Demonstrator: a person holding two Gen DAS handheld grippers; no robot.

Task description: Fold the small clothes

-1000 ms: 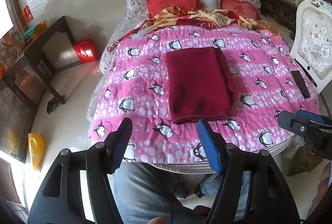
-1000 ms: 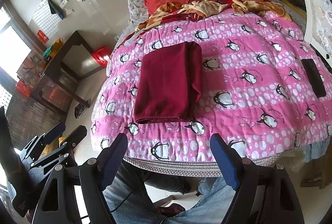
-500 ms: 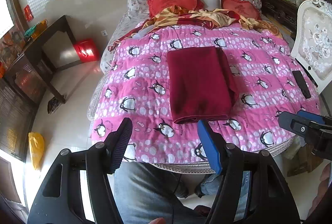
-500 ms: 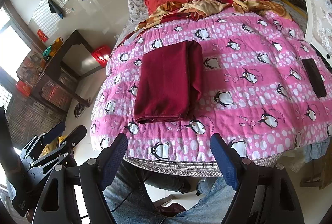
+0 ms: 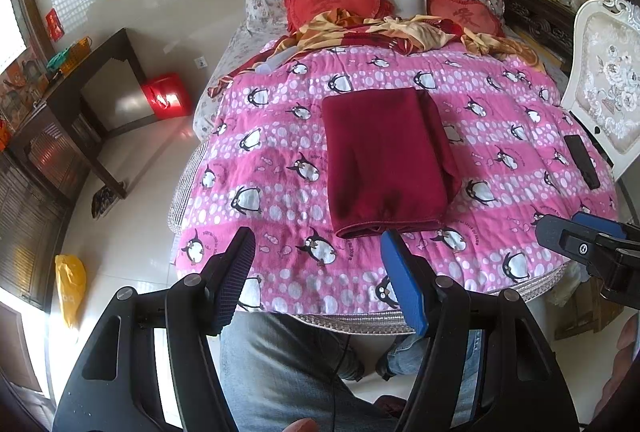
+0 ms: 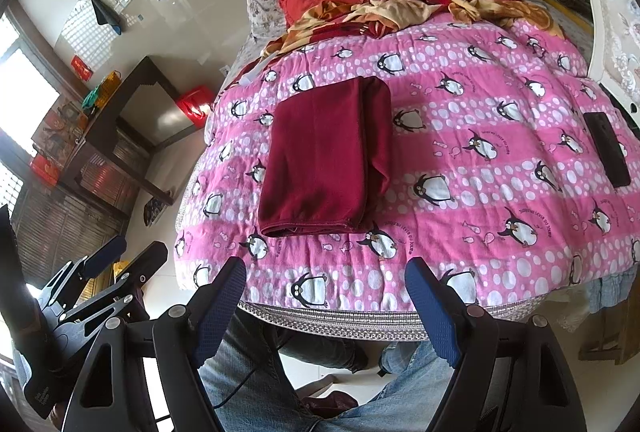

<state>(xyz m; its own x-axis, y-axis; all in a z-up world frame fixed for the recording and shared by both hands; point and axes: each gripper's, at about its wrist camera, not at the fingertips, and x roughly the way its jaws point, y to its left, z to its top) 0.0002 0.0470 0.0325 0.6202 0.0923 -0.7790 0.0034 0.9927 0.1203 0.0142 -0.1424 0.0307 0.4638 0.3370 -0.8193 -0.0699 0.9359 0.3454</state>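
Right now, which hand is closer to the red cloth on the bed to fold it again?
Probably the left gripper. Its open jaws sit right below the near hem of the dark red cloth. The right gripper, also open, hovers off to the cloth's right, over bare penguin quilt.

Both wrist cameras look steeply down from beyond the bed's (image 5: 360, 320) foot; each frames the same pink quilt (image 6: 460, 152) at moderate range.
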